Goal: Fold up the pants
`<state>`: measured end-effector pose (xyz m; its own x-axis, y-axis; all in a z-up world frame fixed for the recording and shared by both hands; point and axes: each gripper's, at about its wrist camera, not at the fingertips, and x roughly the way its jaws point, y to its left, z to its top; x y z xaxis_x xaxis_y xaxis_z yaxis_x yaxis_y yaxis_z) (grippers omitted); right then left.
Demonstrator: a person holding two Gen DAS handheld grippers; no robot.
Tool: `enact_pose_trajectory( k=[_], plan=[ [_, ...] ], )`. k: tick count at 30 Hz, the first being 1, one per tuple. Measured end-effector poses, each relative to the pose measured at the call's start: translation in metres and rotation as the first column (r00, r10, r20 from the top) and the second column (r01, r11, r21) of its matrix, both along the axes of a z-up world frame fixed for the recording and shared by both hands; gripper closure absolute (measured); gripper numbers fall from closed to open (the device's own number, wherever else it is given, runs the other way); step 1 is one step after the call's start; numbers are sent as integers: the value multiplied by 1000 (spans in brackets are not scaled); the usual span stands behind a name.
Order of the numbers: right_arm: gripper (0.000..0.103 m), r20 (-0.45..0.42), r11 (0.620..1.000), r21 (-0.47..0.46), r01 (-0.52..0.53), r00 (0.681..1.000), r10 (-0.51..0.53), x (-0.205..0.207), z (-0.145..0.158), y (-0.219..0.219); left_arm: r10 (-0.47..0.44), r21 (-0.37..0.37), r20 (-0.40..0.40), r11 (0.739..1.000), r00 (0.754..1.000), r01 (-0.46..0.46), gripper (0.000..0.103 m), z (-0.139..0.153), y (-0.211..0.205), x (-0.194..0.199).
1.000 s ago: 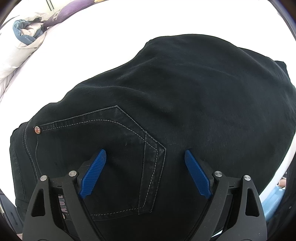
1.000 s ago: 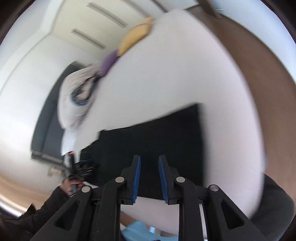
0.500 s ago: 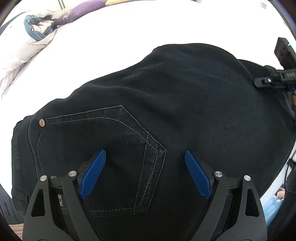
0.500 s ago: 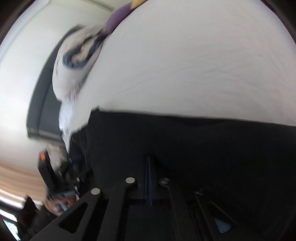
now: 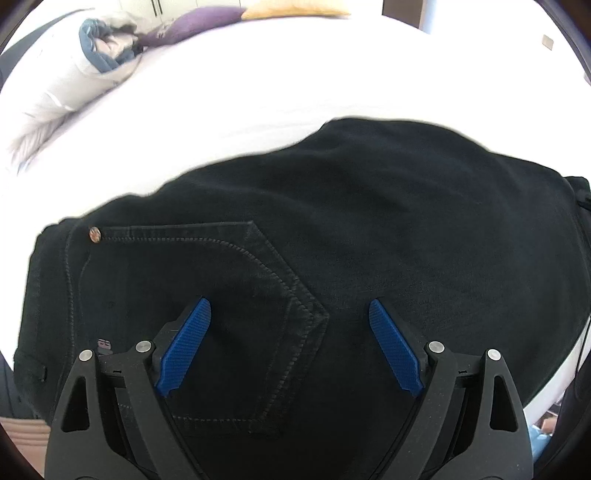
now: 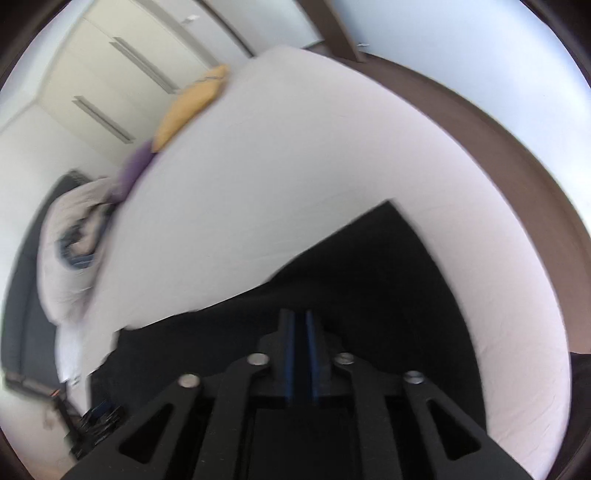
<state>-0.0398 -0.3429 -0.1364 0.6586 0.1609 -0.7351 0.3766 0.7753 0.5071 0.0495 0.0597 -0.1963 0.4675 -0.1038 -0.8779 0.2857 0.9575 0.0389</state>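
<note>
Black pants lie folded flat on a white bed, back pocket up with a copper rivet at its corner. My left gripper is open and empty, its blue pads spread just above the pocket. In the right wrist view the pants show as a dark block on the sheet. My right gripper is shut, its blue pads nearly touching, above the pants; nothing shows between the pads.
The white bed sheet stretches beyond the pants. A crumpled white and blue duvet, a purple pillow and a yellow pillow lie at the far end. Brown floor borders the bed.
My left gripper has pulled back a little, so more sheet shows beyond the pants. My right gripper closed, dipped close to the pants, then rose and swung back.
</note>
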Motion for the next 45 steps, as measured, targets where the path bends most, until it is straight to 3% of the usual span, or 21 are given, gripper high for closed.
enact_pose_trajectory(
  k=[1,2,4,5,6,7,8,11,14,17,18,20,21,24,27,29,30,31,33,40,45],
  plan=[
    [62,55,996,46,-78,996,75,-4,5,8,-4,-7,12,1000,1000,4,15,3,-3,-3],
    [56,115,977,117,-177,980,164,-8,5,20,-9,-24,24,1000,1000,10,15,7,-11,-9],
    [52,167,937,206,-281,954,250,-11,-7,34,-28,-52,23,998,999,29,15,11,-24,-14],
    [52,137,938,219,-269,960,243,-15,-21,36,-50,-46,12,998,999,50,15,7,-35,-18],
    [60,95,944,231,-237,971,221,-17,-33,33,-63,-34,1,997,998,63,15,5,-40,-19],
    [94,61,947,258,-190,982,180,-24,-48,23,-82,-6,-19,997,996,82,15,-2,-47,-23],
    [103,52,952,266,-152,988,143,-33,-56,12,-87,7,-14,996,996,87,15,-6,-49,-27],
    [103,48,960,275,-58,998,47,-66,-59,-24,-64,-33,-16,997,998,63,15,-6,-39,-32],
    [103,41,979,200,43,998,-52,-105,-47,-44,-71,-21,-10,997,997,71,14,-7,-31,-36],
    [103,48,964,211,162,983,-176,-138,-37,-68,-64,-20,-3,998,998,64,14,-4,-25,-48],
    [91,40,966,167,195,978,-205,-142,-27,-68,-58,-17,-2,998,998,58,14,-4,-25,-53],
    [82,56,969,98,225,971,-231,-145,-6,-65,-49,-9,0,999,999,49,14,-3,-20,-60],
    [78,93,970,139,200,972,-214,-141,0,-58,-47,-5,1,999,999,47,14,-5,-13,-61],
    [52,195,971,236,26,978,-74,-108,15,-25,-32,6,1,999,999,32,14,-5,-18,-66],
    [51,203,955,273,-113,977,58,-82,3,5,-32,14,18,999,999,32,15,0,-32,-70],
    [51,107,955,270,-124,989,98,-69,-23,16,-55,4,29,999,998,55,15,6,-45,-73],
    [62,25,962,256,-94,996,90,-66,-39,15,-63,5,30,998,998,63,15,12,-56,-76],
    [89,5,963,256,-78,997,80,-68,-48,11,-73,7,29,997,997,73,15,13,-60,-74],
    [103,-23,970,238,-42,999,49,-79,-56,-1,-96,-11,31,995,995,96,15,19,-72,-67],
    [103,-19,977,210,-19,1000,23,-127,-48,-26,-221,-72,46,972,974,224,15,46,-132,20],
    [103,-32,978,207,-14,999,21,-112,-51,-19,-260,-28,-93,965,961,259,11,7,-166,83]
  ],
)
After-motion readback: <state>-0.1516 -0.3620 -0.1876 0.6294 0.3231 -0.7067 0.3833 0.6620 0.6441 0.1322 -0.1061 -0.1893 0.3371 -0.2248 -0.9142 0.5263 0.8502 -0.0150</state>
